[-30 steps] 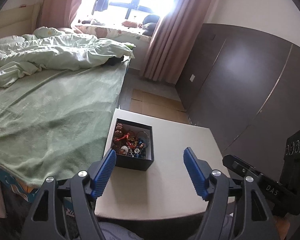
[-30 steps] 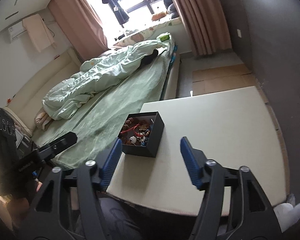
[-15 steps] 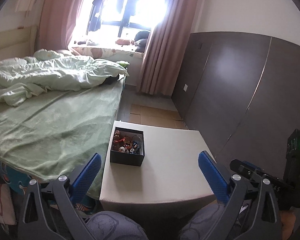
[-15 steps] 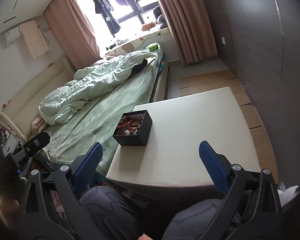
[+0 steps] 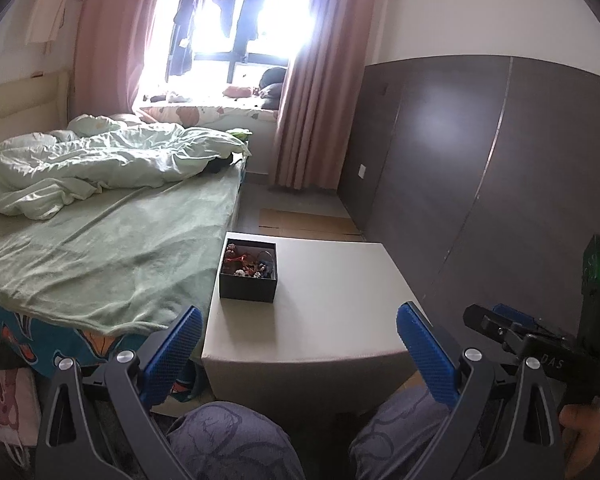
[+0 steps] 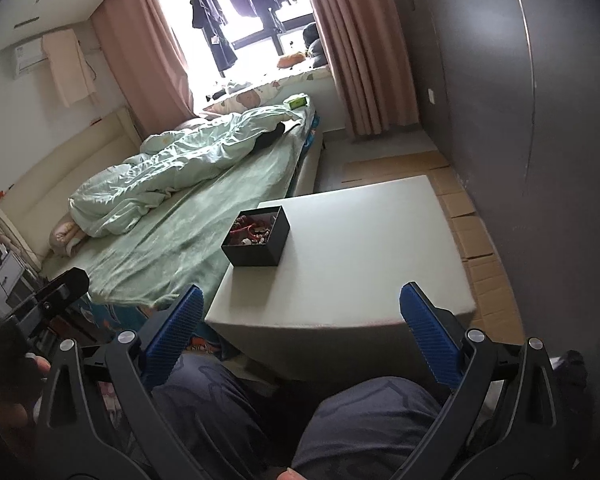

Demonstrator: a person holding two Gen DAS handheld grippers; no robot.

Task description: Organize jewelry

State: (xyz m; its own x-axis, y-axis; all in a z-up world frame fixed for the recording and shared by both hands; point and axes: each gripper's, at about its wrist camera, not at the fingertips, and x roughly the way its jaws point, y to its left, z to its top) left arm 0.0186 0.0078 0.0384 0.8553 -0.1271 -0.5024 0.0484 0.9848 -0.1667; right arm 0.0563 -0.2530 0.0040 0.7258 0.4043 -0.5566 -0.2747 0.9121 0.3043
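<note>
Both grippers, left point(image 5: 298, 338) and right point(image 6: 300, 318), pulled back from the box point(image 5: 248, 271), jaws now wide, empty; jewelry point(image 5: 249, 266) apparently stowed.

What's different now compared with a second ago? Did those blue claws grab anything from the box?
Nothing was grabbed. Both the left gripper and right gripper pulled back from the black jewelry box, which now looks smaller and farther off, and their jaws spread wider, empty. The person's knees came into view. The box stayed put at the table's bed-side edge, jewelry inside.
</note>
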